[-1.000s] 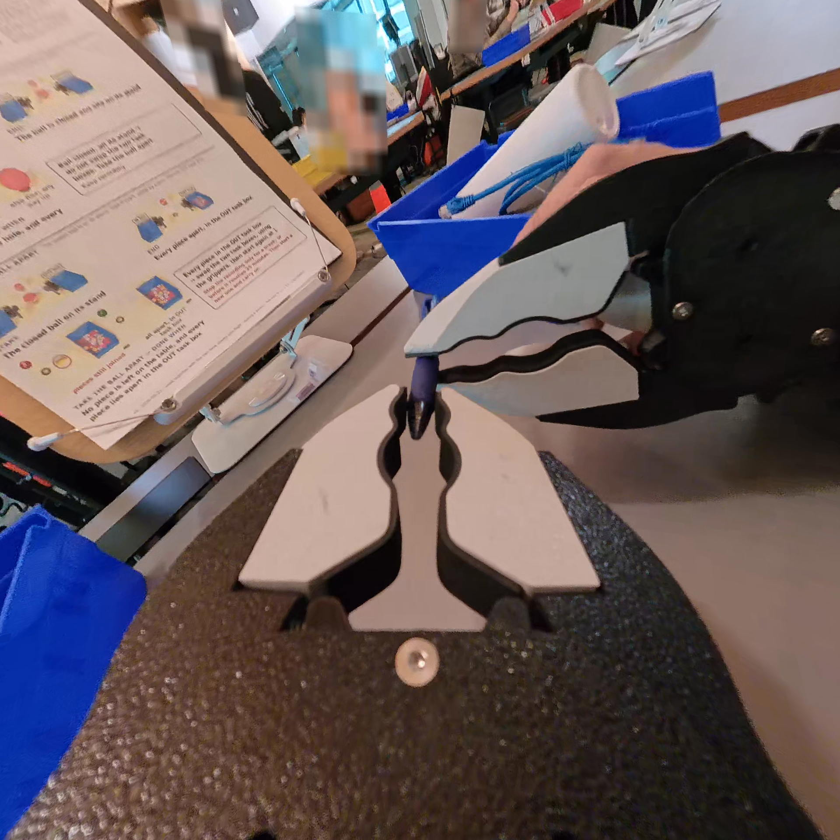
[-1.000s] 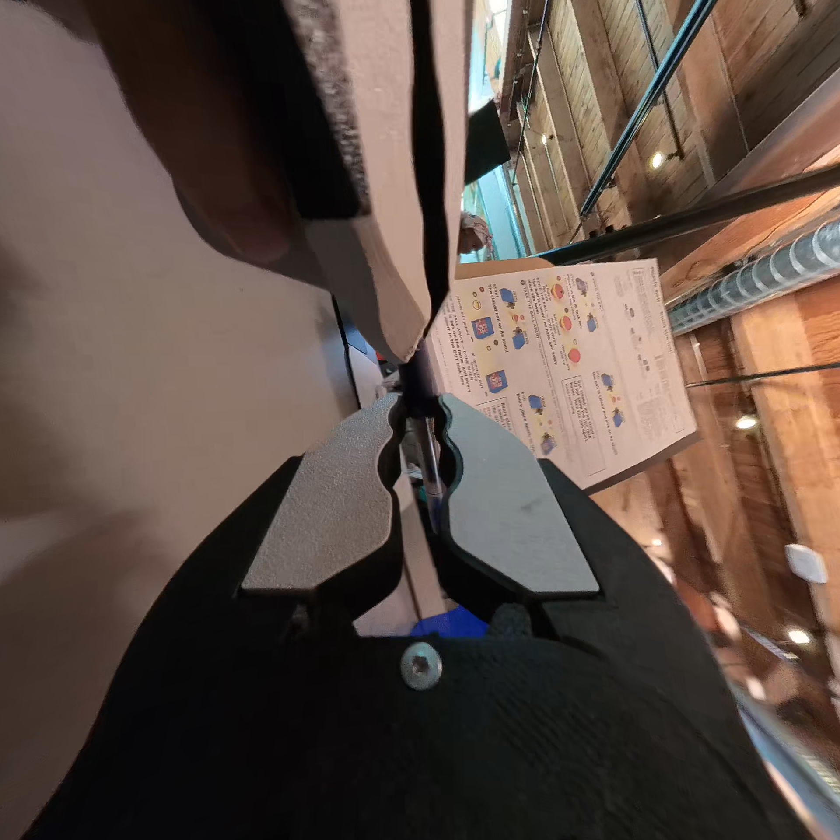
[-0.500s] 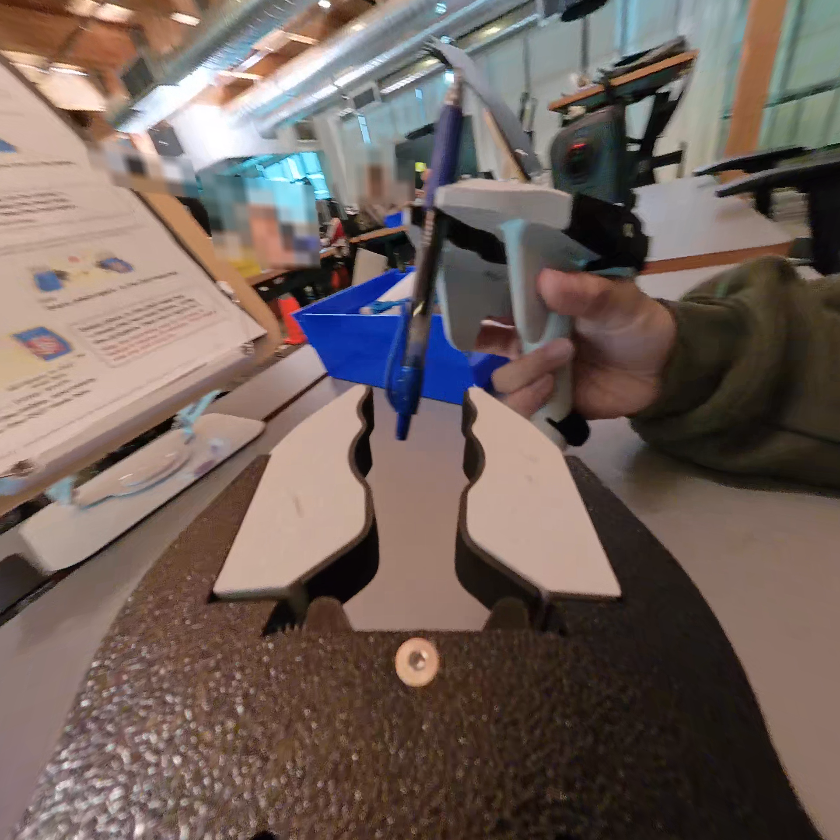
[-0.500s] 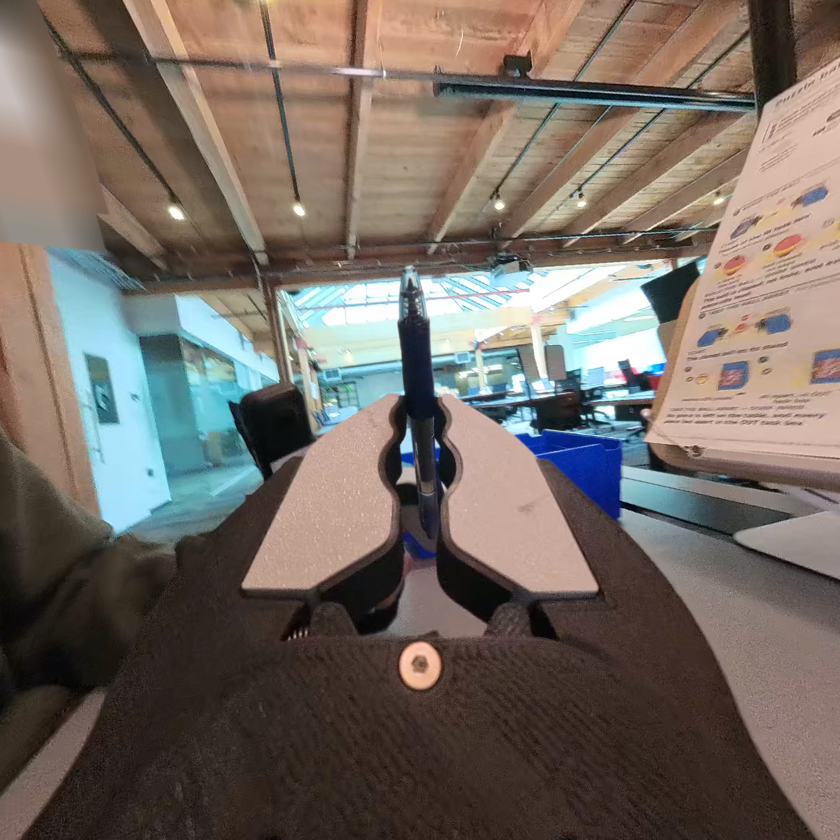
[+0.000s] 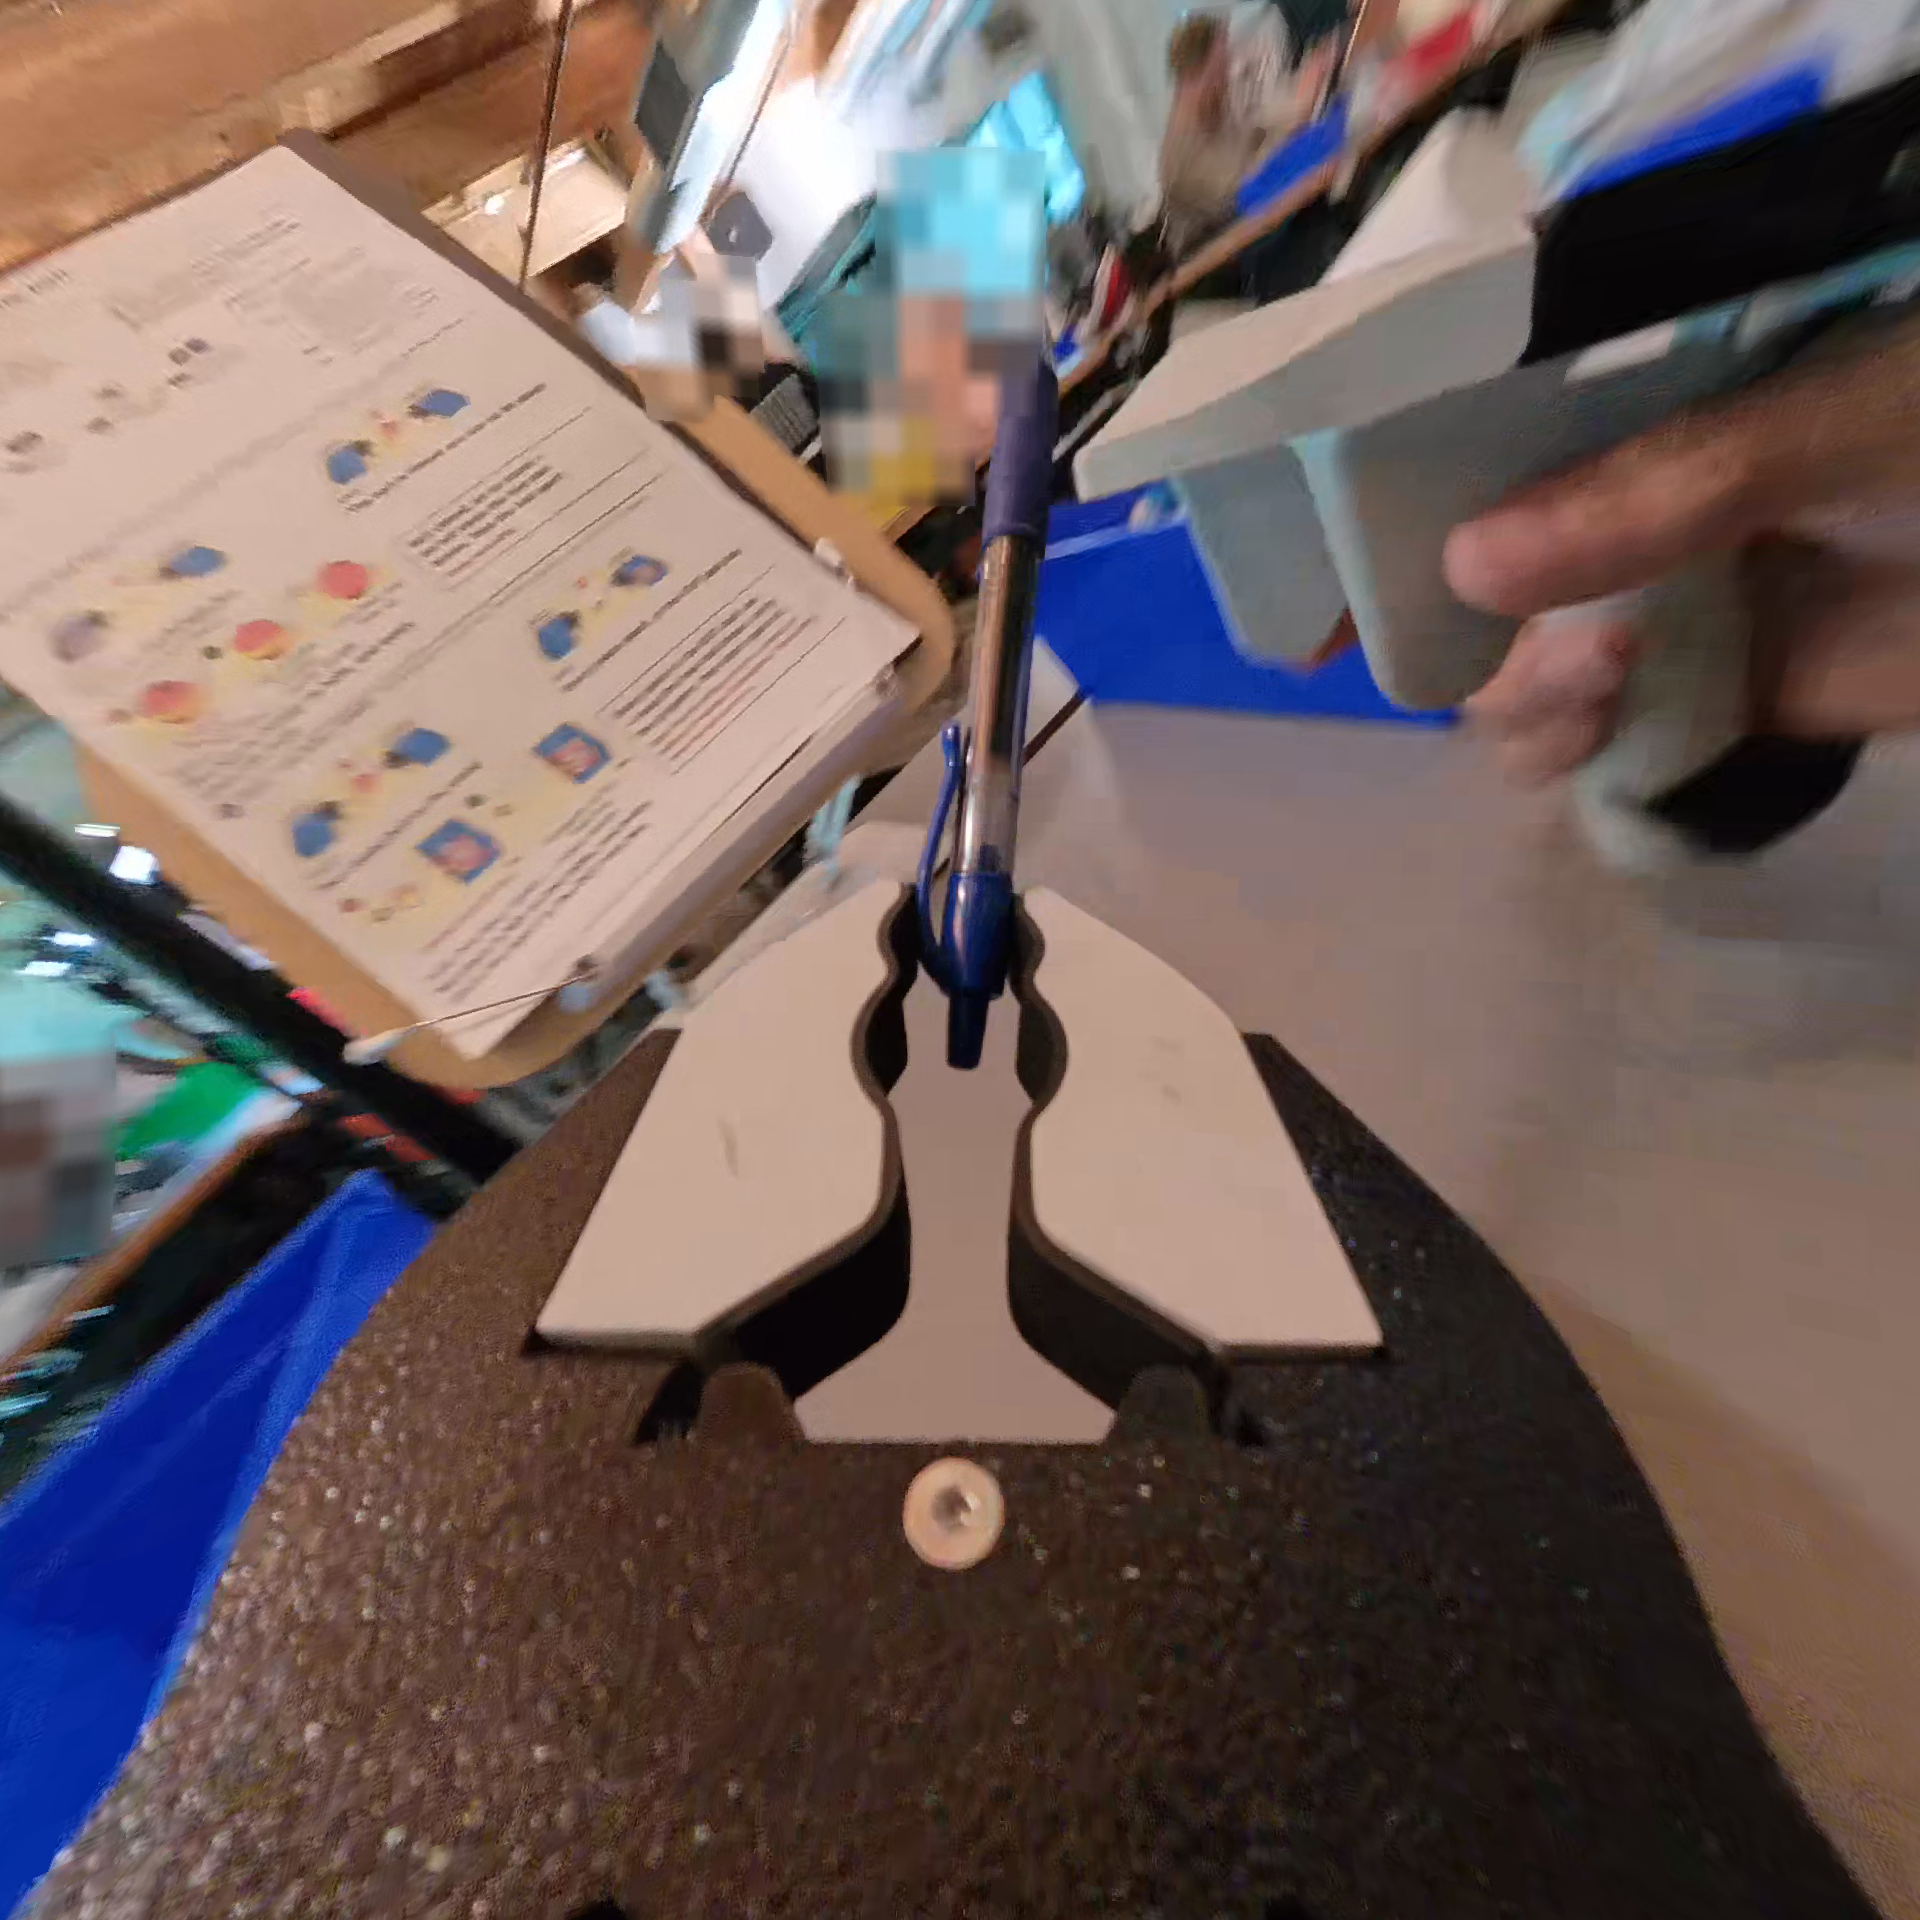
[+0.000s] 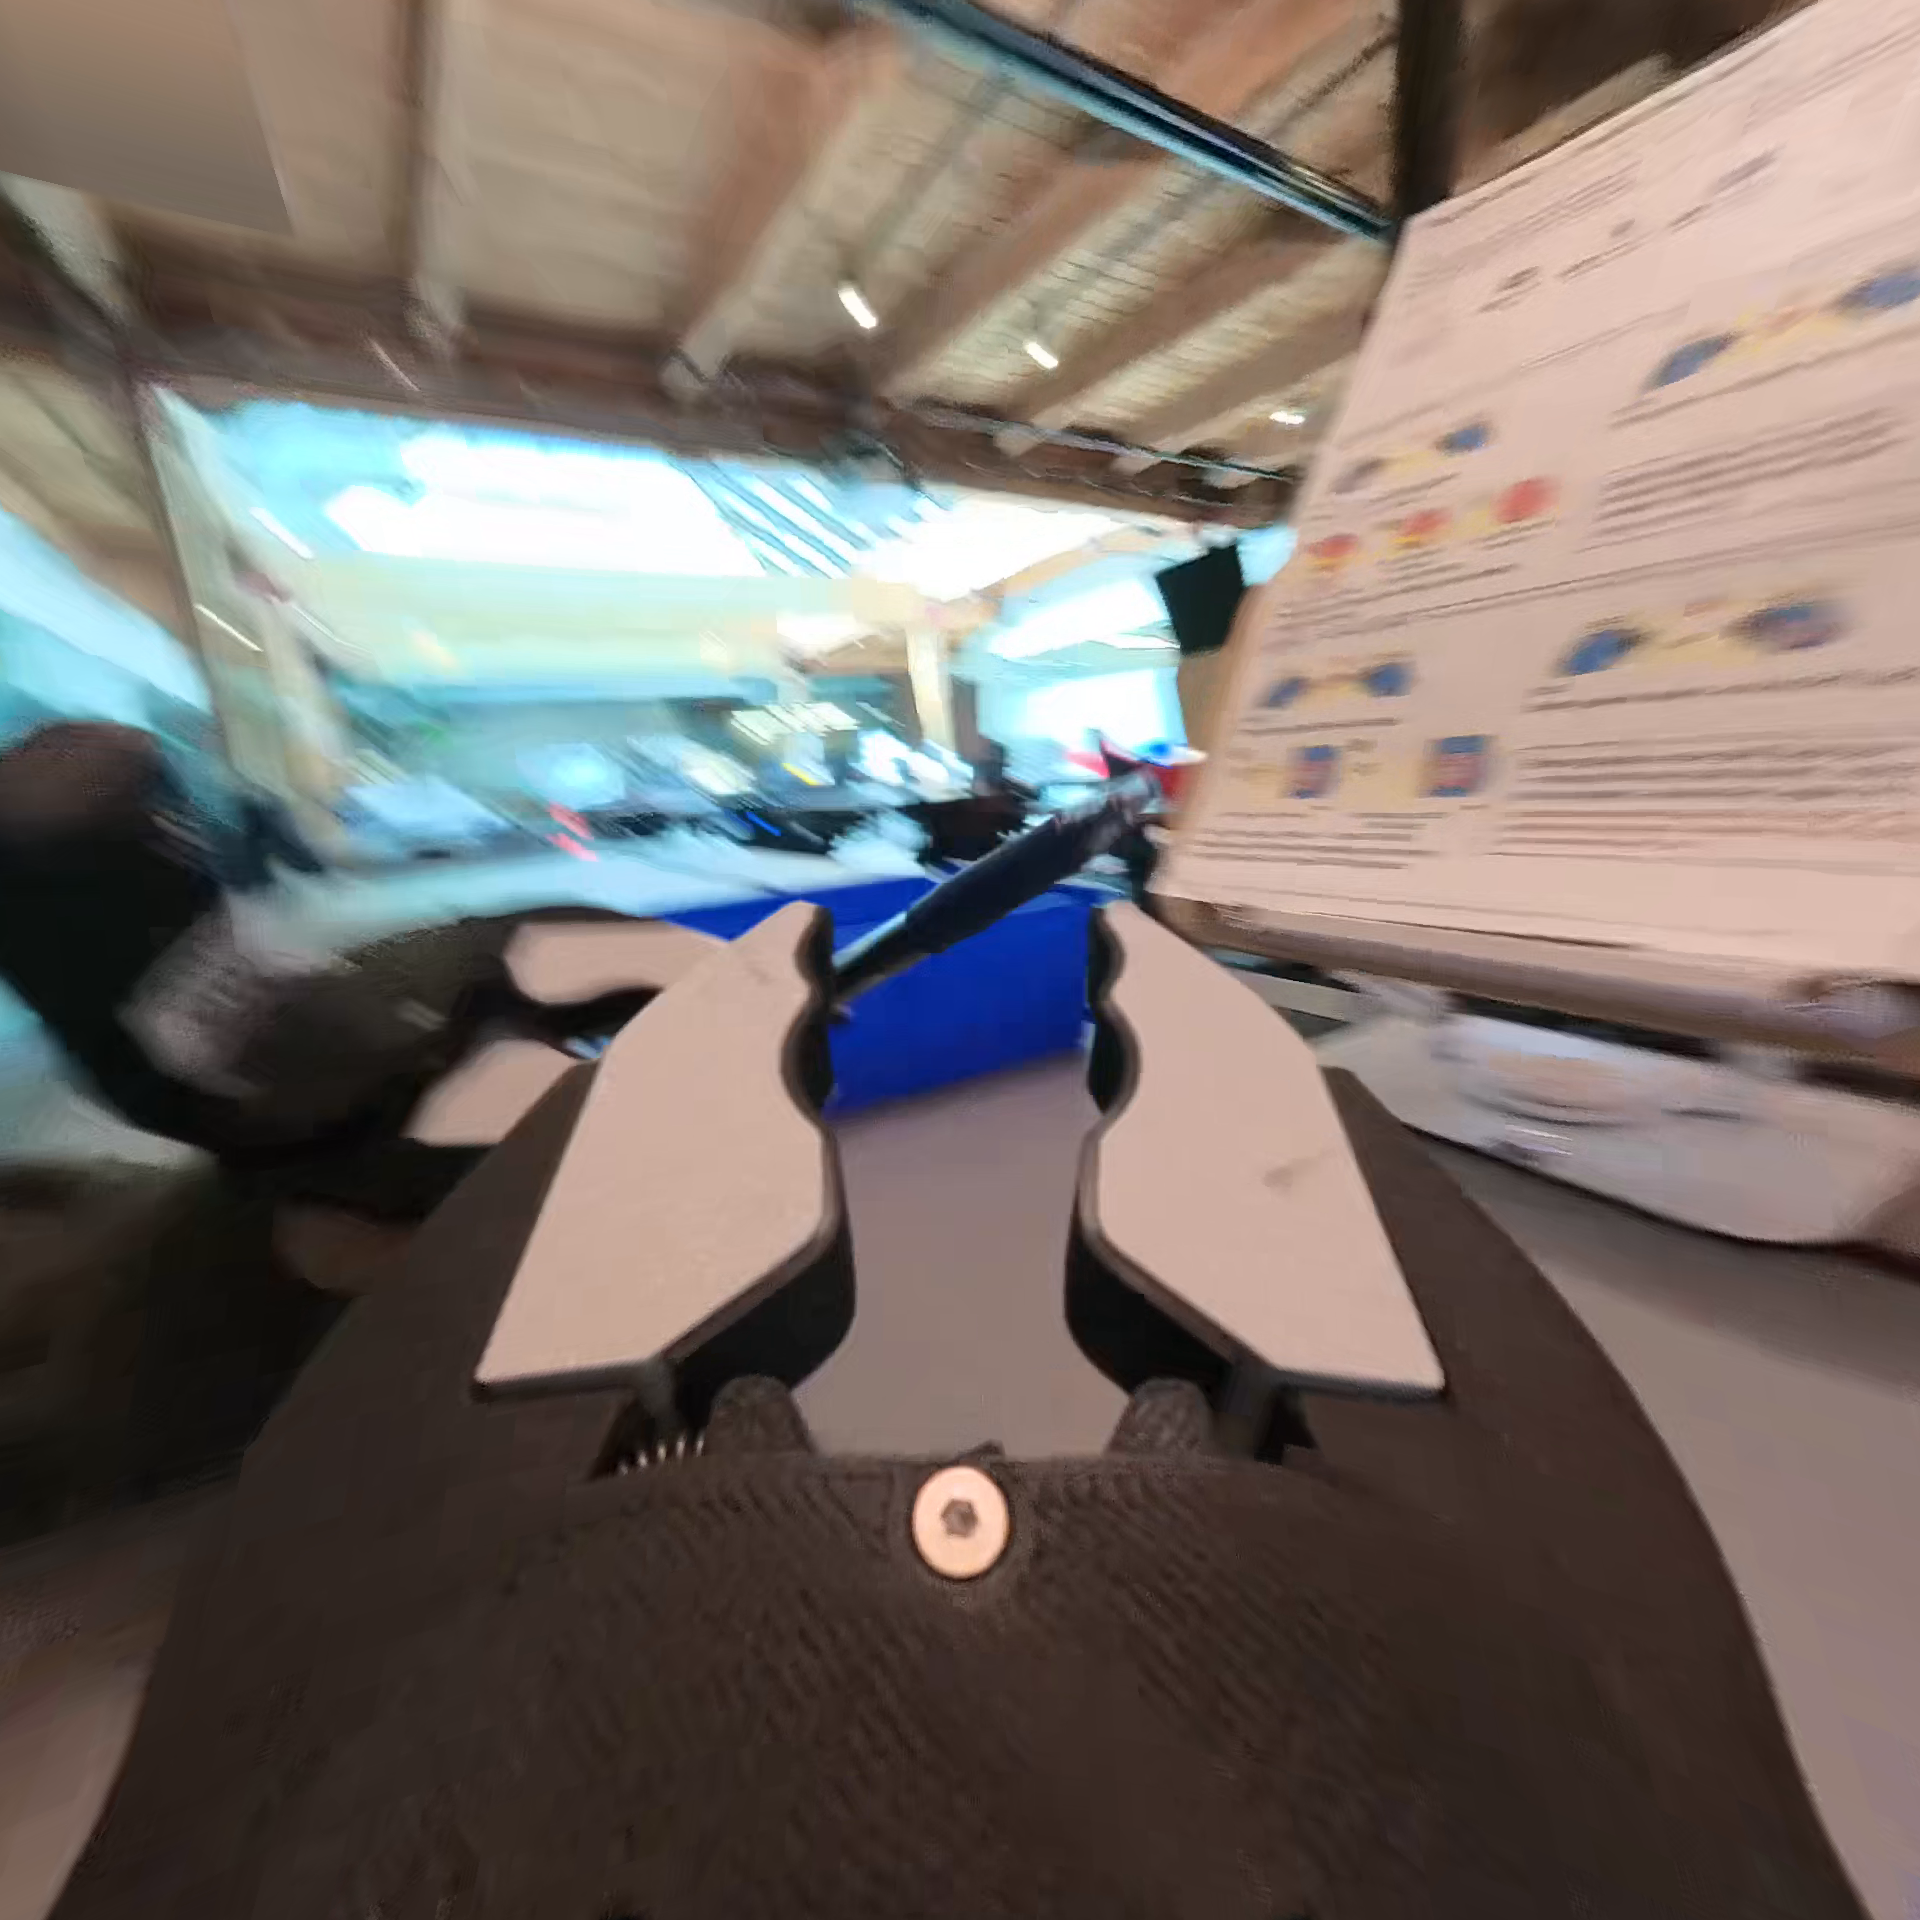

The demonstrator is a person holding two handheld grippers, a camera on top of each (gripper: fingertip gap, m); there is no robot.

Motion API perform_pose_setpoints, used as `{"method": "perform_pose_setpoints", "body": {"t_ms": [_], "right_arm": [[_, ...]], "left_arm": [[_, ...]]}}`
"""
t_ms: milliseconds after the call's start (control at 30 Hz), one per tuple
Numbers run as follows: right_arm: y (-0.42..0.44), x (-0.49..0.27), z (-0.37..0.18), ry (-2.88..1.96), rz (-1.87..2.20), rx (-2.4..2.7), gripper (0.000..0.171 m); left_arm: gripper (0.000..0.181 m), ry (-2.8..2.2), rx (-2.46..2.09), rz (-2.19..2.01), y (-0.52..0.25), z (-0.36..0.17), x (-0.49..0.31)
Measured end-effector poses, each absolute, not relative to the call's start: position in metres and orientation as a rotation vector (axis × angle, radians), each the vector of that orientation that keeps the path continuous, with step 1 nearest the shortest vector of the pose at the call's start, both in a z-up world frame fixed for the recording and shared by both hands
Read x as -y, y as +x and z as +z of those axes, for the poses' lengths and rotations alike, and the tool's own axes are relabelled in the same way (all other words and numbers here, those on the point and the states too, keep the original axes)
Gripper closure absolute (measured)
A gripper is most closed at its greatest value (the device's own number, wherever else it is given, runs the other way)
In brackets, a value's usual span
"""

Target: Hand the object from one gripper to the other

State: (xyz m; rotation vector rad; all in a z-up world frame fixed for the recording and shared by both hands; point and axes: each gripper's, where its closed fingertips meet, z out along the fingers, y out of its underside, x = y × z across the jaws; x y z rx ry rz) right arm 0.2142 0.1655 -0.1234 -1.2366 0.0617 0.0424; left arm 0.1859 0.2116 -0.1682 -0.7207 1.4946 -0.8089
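Left wrist view: left gripper [image 5: 966,935] clamped on blue pen [image 5: 992,665] at clip end; pen tip lost in blur.
Right wrist view: right gripper [image 6: 956,966] fingers spread, empty; pen [image 6: 997,894] beyond, smeared.
Right gripper body: cropped at frame edge.

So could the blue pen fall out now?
It might. The left gripper pinches the blue clear-barrelled pen only near its clip end, right at the tips of its fingers, so most of the pen sticks out and could tip or slip. The open right gripper sits close by and could knock it. The pen's far end is also near the paper-covered clipboard.
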Motion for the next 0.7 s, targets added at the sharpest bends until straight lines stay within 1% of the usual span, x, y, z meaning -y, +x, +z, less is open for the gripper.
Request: {"method": "perform_pose_setpoints", "body": {"t_ms": [100,167,200,233,333,433,533,600,700], "right_arm": [[0.223,-0.174,-0.149,-1.484,-0.542,0.179,0.109],[0.222,-0.178,-0.158,-1.525,-0.984,0.444,0.103],[0.217,-0.181,-0.166,-1.527,-1.13,0.593,0.113],[0.21,-0.185,-0.172,-1.524,-1.211,0.701,0.116],[0.208,-0.191,-0.17,-1.523,-1.278,0.69,0.122],[0.225,-0.185,-0.16,-1.526,-1.39,0.575,0.119],[0.243,-0.179,-0.164,-1.613,-1.329,0.41,0.115],[0.234,-0.183,-0.162,-1.566,-1.331,0.496,0.109],[0.211,-0.191,-0.158,-1.444,-1.451,0.694,0.114]], "left_arm": [[0.165,-0.686,-1.545,-0.542,0.189,-0.178,-0.222],[0.165,-0.695,-1.548,-0.487,0.189,-0.179,-0.223],[0.165,-0.702,-1.552,-0.49,0.189,-0.179,-0.223],[0.165,-0.712,-1.553,-0.482,0.189,-0.179,-0.224],[0.165,-0.758,-1.536,-0.401,0.188,-0.179,-0.235],[0.166,-0.825,-1.526,-0.326,0.186,-0.181,-0.247],[0.166,-0.875,-1.553,-0.301,0.186,-0.188,-0.253],[0.166,-0.86,-1.587,-0.319,0.187,-0.192,-0.248],[0.165,-0.824,-1.644,-0.303,0.189,-0.199,-0.239]]}}
